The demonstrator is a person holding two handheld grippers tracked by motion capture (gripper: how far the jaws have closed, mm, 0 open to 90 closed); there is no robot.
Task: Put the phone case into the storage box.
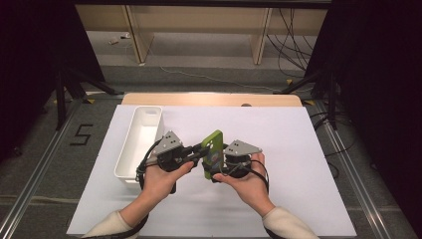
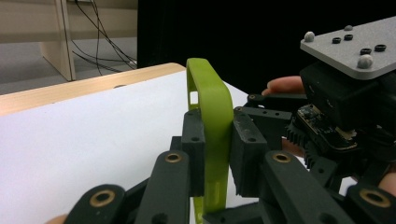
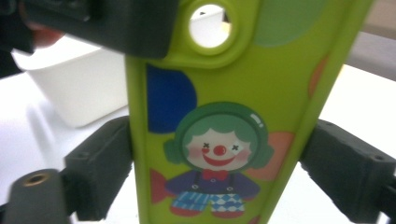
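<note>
Above the middle of the white table [image 1: 298, 199], just right of the bin [image 1: 130, 164], the green phone case [image 1: 213, 149] stands upright mid-handover, the left gripper [image 1: 199, 151] clamped on its edge while the right gripper [image 1: 219, 167] seems to stand slack around it, so next the right should withdraw cleanly.

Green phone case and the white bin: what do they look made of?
Green phone case: looks like soft matte silicone or rubbery plastic, judging by rounded moulded edges and dull sheen, with a printed clown. White bin: probably rigid plastic, smooth and slightly glossy, with thin straight walls. Neither material is certain from looks alone.
</note>
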